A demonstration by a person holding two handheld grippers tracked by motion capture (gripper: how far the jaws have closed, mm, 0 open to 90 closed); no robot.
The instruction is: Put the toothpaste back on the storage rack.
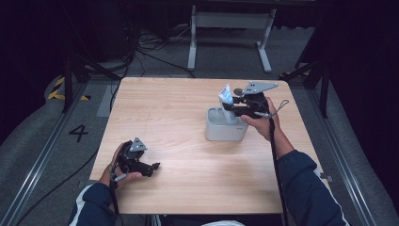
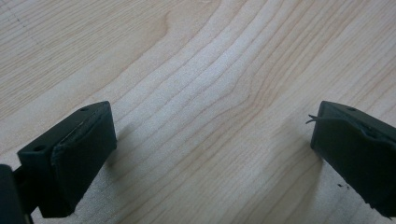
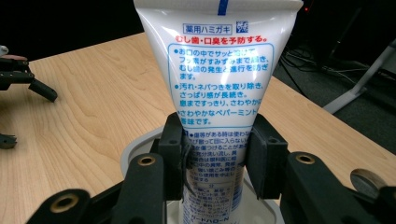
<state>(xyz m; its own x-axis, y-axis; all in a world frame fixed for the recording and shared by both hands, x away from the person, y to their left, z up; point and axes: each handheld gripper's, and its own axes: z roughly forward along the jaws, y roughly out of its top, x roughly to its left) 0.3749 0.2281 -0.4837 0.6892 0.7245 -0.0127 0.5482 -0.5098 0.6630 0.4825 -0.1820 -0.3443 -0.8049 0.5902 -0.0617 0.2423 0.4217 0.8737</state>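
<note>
1. Toothpaste tube (image 3: pixel 219 79) stands upright between the jaws of the right gripper (image 3: pixel 215 154), which are closed against its two sides partway up its lower half.
2. Its bottom end sits inside a pale grey holder (image 1: pixel 225 128) on the right part of the wooden table (image 1: pixel 179 108), with the crimped top above the jaws.
3. Printed blue and red text on the white tube is legible in the right gripper view; the high view gives only a small pale shape.
4. Left gripper (image 1: pixel 136 160) rests on the table's near left, well apart from the tube; its own view shows the jaws spread wide over bare wood, holding nothing.
</note>
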